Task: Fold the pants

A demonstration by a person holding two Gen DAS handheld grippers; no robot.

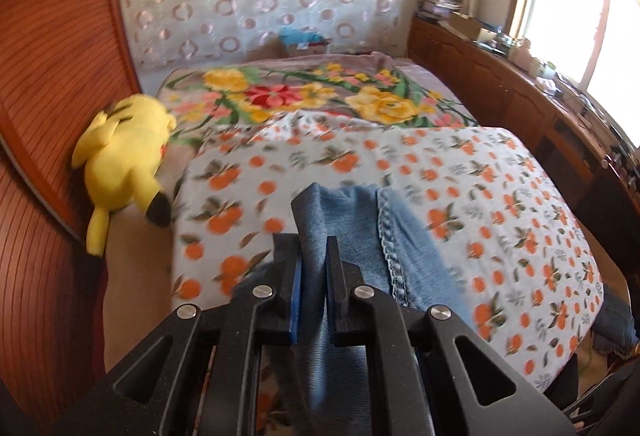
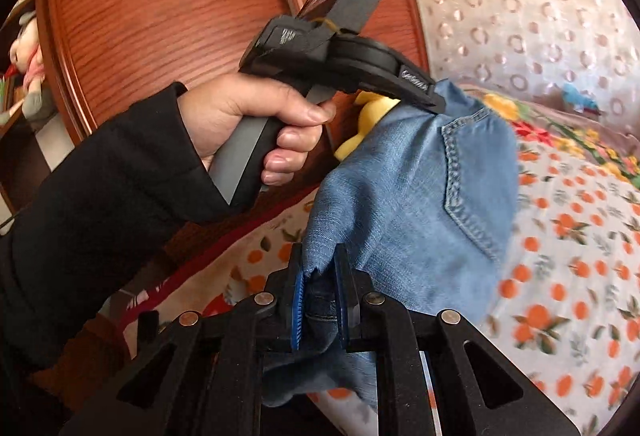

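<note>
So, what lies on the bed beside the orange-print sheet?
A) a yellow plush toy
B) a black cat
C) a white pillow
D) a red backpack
A: a yellow plush toy lies at the sheet's left edge, against the wooden panel.
</note>
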